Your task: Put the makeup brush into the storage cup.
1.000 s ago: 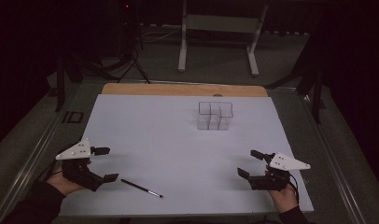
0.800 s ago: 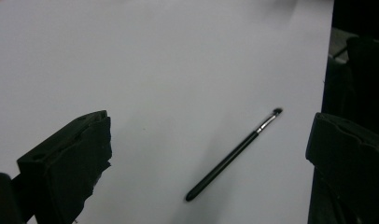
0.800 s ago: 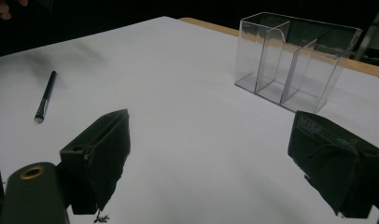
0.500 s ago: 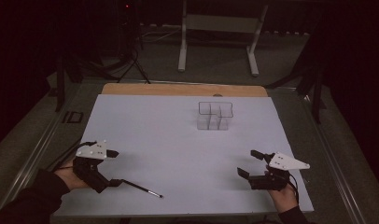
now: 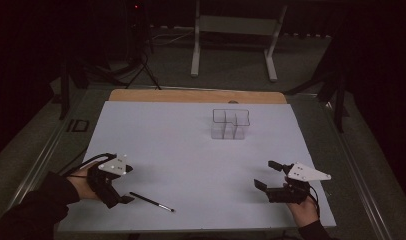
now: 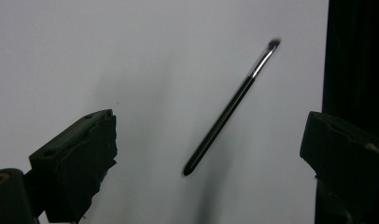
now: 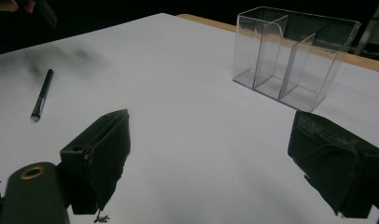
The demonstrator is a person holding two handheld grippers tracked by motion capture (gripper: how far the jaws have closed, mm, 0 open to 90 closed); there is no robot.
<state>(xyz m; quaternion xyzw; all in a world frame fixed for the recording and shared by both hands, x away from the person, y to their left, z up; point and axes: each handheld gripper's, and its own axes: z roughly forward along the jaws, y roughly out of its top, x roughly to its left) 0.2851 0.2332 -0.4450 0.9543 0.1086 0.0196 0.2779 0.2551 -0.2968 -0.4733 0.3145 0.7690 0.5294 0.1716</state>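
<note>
Thin black brush (image 5: 151, 201) flat on the white bench (image 5: 191, 150), near the left front edge, bristle tip pointing right. Left gripper (image 5: 122, 196) just beside its handle end, jaws spread wide on either side of it, not touching. Right gripper (image 5: 267, 174) well apart at the near right, jaws released, nothing between. Clear three-compartment organizer (image 5: 230, 124) upright farther back, right of center.

The brush (image 6: 230, 106) tip is blurred in the left gripper view, and the clear organizer (image 7: 292, 56) is cut off at the right gripper view's top edge.
</note>
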